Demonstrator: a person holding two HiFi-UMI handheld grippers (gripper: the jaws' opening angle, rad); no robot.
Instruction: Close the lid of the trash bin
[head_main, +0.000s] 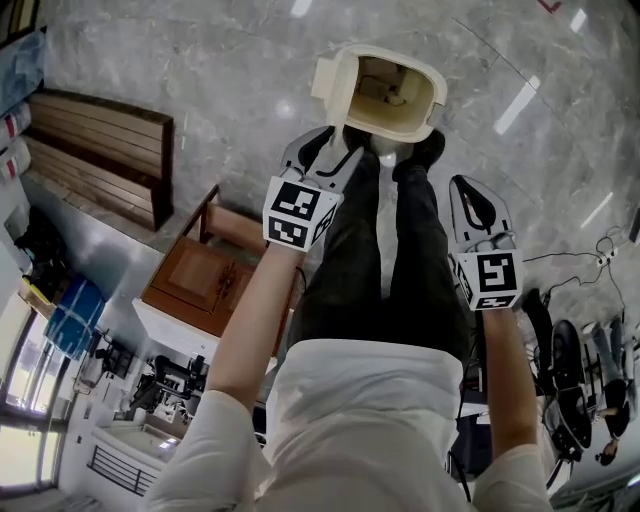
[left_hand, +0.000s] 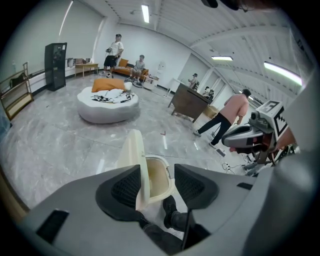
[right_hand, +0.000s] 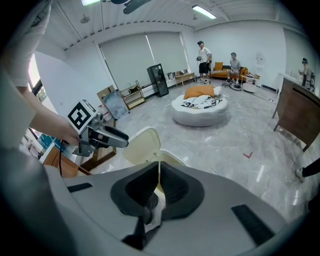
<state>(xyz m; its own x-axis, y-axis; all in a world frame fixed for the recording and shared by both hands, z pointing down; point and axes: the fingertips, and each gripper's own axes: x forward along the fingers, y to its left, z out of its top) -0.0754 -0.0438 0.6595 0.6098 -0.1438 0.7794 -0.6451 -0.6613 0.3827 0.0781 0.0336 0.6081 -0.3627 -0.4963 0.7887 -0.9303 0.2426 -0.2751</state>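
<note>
A cream trash bin (head_main: 395, 100) stands on the grey marble floor just beyond the person's black shoes (head_main: 428, 148). Its lid (head_main: 327, 80) stands upright at the bin's left side, leaving the inside showing. My left gripper (head_main: 335, 140) hangs above and short of the lid, apart from it. In the left gripper view the jaws (left_hand: 157, 185) are open, and the lid (left_hand: 135, 160) shows through the gap, farther off. My right gripper (head_main: 470, 195) is lower right of the bin. Its pads (right_hand: 172, 187) are shut with nothing between them, and the bin (right_hand: 165, 160) lies beyond.
A wooden cabinet (head_main: 215, 275) stands left of the person's legs, and a slatted wooden bench (head_main: 100, 150) lies farther left. Cables (head_main: 590, 255) trail on the floor at right. A round white cushion bed (left_hand: 107, 102) and several people are far across the room.
</note>
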